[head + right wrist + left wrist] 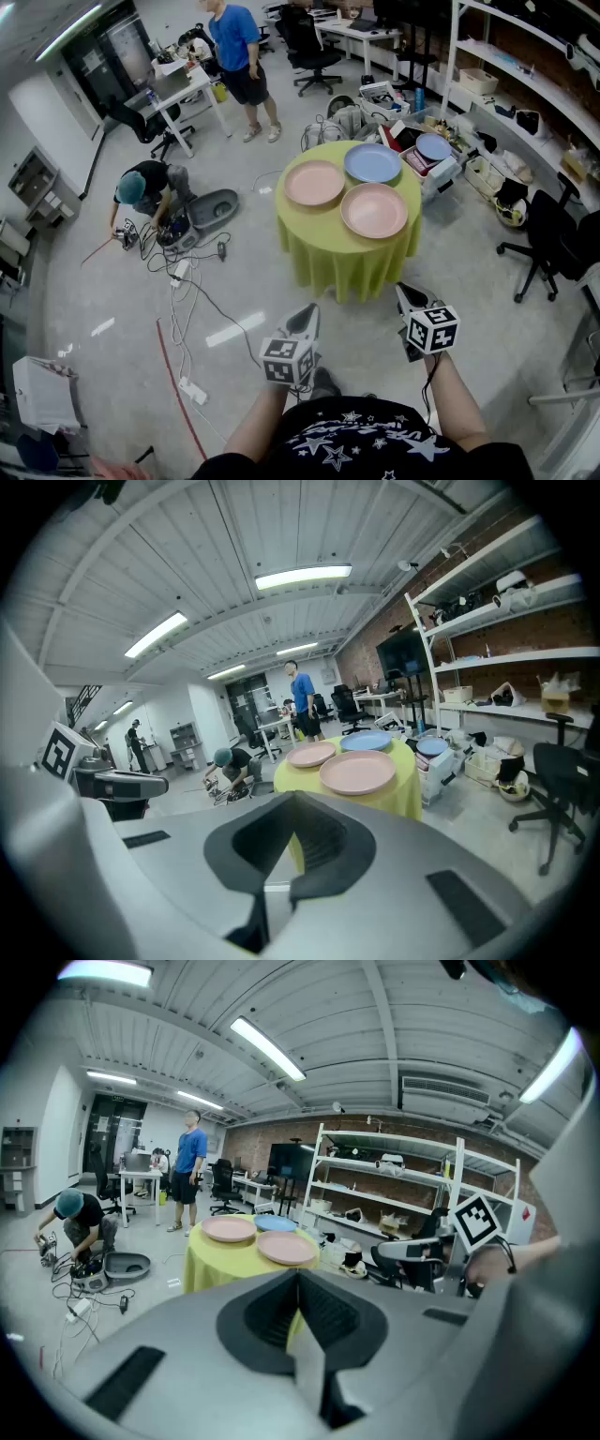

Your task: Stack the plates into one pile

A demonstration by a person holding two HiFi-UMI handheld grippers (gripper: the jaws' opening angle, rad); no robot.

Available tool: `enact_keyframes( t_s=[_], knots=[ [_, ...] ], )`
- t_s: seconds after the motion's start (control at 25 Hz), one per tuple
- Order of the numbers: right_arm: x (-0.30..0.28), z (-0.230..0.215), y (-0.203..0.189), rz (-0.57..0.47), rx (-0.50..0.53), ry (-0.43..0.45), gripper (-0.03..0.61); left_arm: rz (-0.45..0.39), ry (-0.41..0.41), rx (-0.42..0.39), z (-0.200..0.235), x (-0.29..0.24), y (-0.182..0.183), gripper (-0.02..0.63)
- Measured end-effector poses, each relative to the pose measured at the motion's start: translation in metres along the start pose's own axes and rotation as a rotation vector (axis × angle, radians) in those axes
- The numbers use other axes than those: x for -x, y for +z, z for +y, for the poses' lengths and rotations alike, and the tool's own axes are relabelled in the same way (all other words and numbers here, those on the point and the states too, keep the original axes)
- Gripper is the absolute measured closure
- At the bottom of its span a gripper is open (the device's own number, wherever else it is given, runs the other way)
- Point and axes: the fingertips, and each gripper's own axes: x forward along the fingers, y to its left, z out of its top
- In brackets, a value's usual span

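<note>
While left pink plate (314,183), right pink plate (374,210) and blue plate (372,163) lie unstacked on tabletop (319,223), left gripper (307,321), right gripper (405,298): fingers clenched, empty.

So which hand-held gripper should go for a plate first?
Probably the right hand-held gripper: the nearest pink plate lies almost straight ahead of it, farther from the left hand-held gripper.

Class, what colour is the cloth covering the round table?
Yellow-green tablecloth; clearest in the head view.
</note>
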Motion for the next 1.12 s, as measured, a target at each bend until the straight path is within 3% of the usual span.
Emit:
enact_keyframes(
  t_s=[0.64,1.12],
  knots=[
    [-0.022,0.002,-0.006,0.039,-0.011,-0.034,0.565,0.034,-0.013,0.027,0.028,-0.013,-0.005,0.595],
    [-0.070,-0.006,0.012,0.039,-0.069,-0.138,0.563,0.028,-0.049,0.024,0.094,-0.035,0.018,0.595]
  ],
)
